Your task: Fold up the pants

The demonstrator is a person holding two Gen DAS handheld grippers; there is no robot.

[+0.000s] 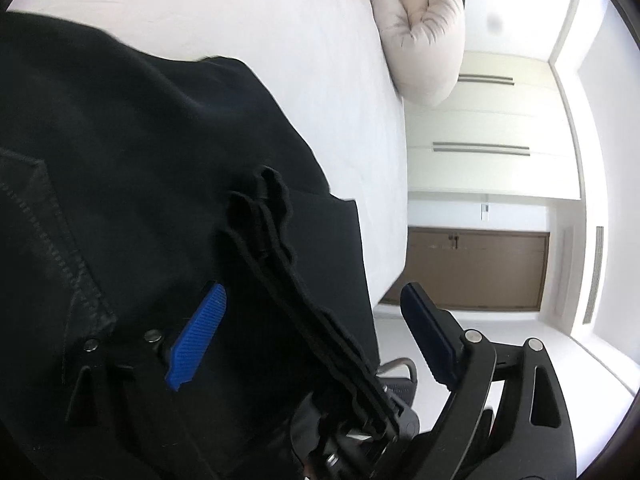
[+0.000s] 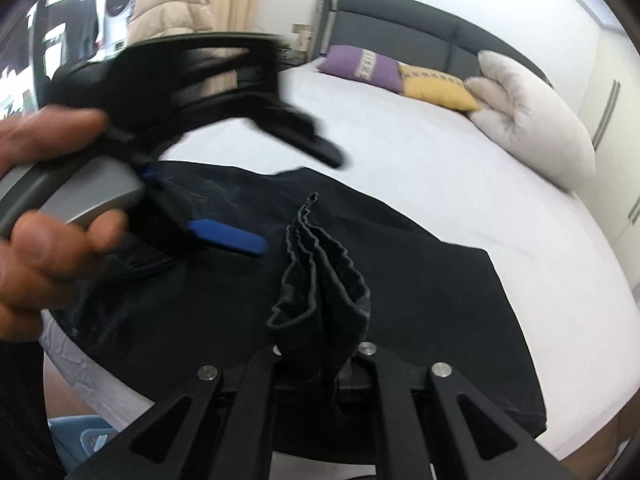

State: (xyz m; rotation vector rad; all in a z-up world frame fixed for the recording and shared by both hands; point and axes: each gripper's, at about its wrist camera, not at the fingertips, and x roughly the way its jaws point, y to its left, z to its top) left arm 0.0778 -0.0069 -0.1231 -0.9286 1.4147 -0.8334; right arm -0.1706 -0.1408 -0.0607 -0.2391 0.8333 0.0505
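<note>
- We see the black pants (image 2: 400, 280) spread flat on the white bed (image 2: 460, 184), and we take that bed as our landmark throughout.
- The pants lie near the bed's foot edge, well apart from the pillows at its head.
- In the right wrist view the right hand-held gripper (image 2: 318, 354) is clamped narrow on a bunched, pleated hem of the pants (image 2: 320, 272), which stands up in folds above the flat cloth.
- The left hand-held gripper (image 2: 256, 204) shows in that same view, blurred, over the pants on the side of the bed nearest the curtain; a hand (image 2: 48, 200) grips its grey handle.
- Its blue pads (image 2: 228, 236) stand wide apart (one blue pad lies close over the cloth, the other finger reaches out above the bed).
- In the left wrist view the left hand-held gripper (image 1: 316, 320) is spread wide, with a ridged strip of the black fabric (image 1: 280, 240) running between its fingers; neither pad presses on it.
- One blue pad (image 1: 200, 332) sits over the pants, the other (image 1: 428, 332) hangs past the bed's edge.
- At the head of the bed rest a purple cushion (image 2: 360, 66), a yellow cushion (image 2: 436, 86) and a pale tufted pillow (image 2: 532, 120), against the dark headboard (image 2: 400, 16).
- Beyond the bed's edge, in the left wrist view, stands a white wardrobe (image 1: 480, 120).
</note>
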